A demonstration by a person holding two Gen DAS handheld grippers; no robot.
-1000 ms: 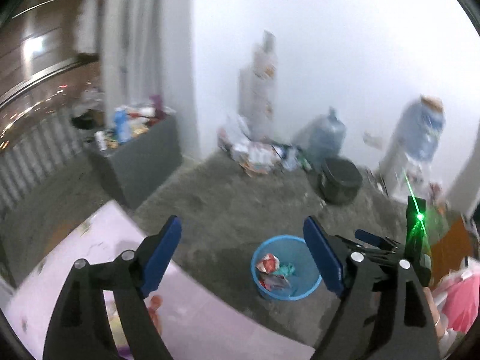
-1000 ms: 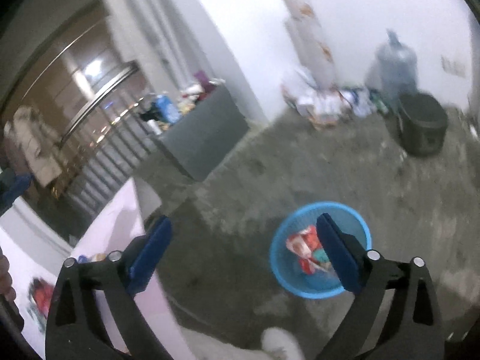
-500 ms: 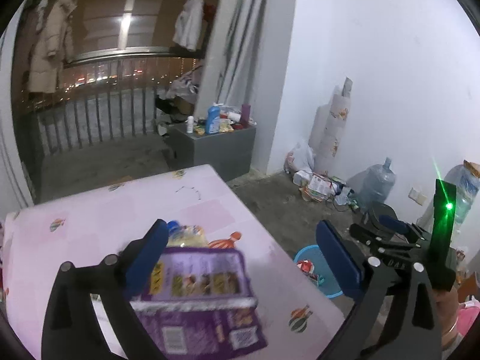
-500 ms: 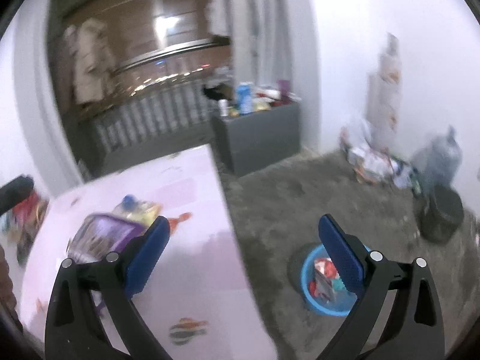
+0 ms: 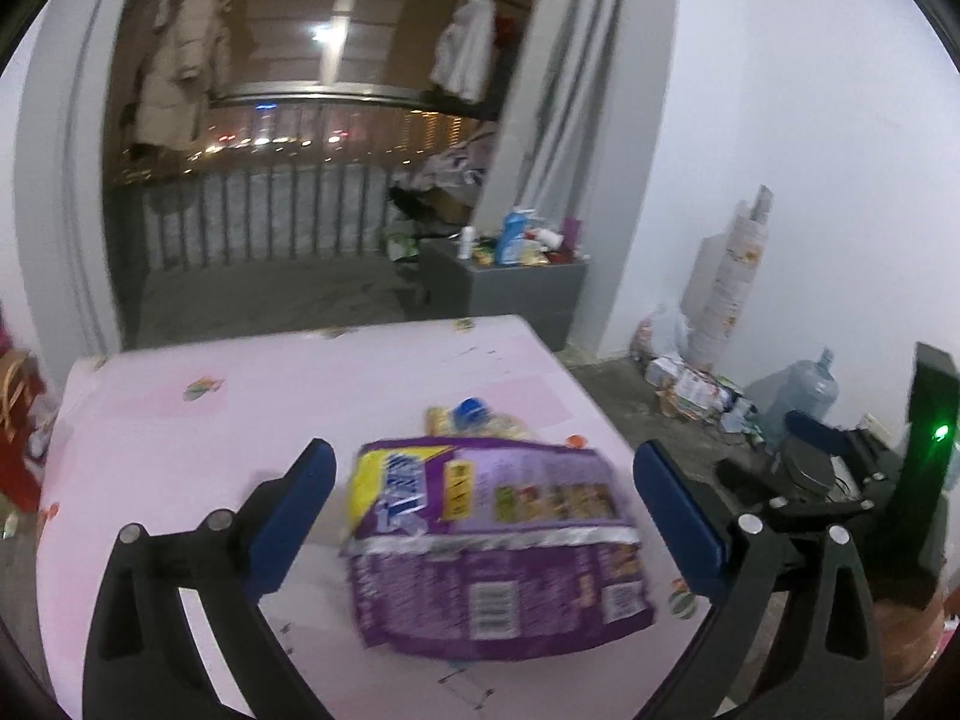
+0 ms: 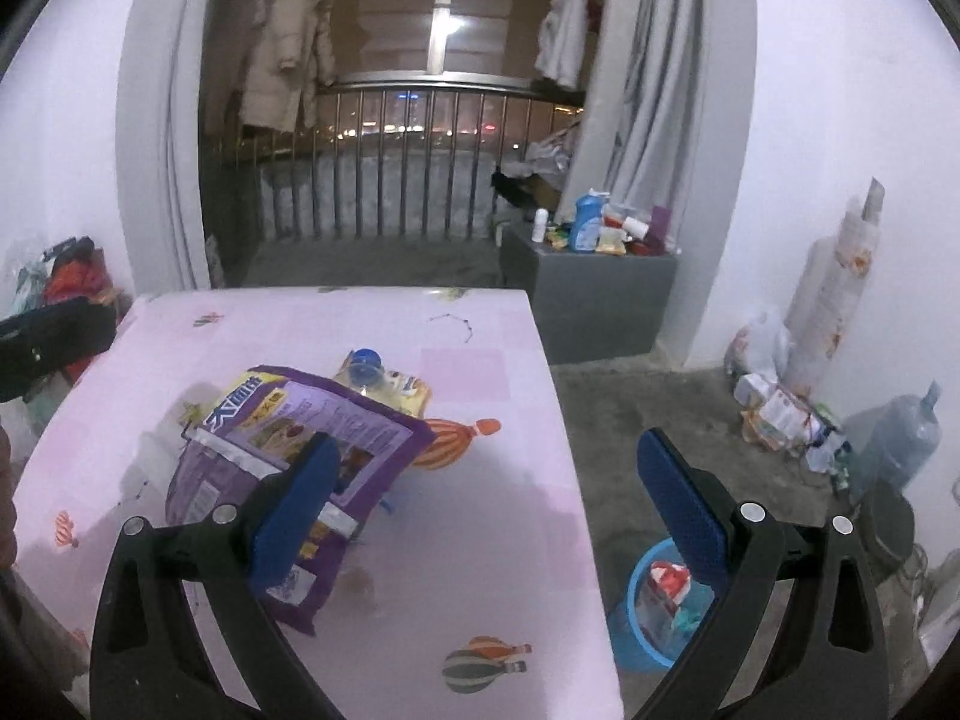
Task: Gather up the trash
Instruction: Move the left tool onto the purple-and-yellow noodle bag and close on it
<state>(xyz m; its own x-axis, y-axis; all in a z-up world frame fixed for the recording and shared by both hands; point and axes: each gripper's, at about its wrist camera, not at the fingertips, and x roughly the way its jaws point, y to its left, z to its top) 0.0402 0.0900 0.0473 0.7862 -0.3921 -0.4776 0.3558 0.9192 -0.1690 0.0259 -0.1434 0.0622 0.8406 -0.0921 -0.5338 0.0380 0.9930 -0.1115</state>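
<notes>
Your left claw (image 5: 483, 507) is spread wide over the pink worktop (image 5: 240, 396), the purple snack bag (image 5: 492, 546) lying flat between its blue pads, untouched. Behind the bag sits a small yellow packet with a blue cap (image 5: 471, 414). Your right claw (image 6: 489, 501) is spread too, nothing in it, off to the bag's right. The blue trash basket (image 6: 645, 618) stands on the floor beside the worktop, wrappers inside.
</notes>
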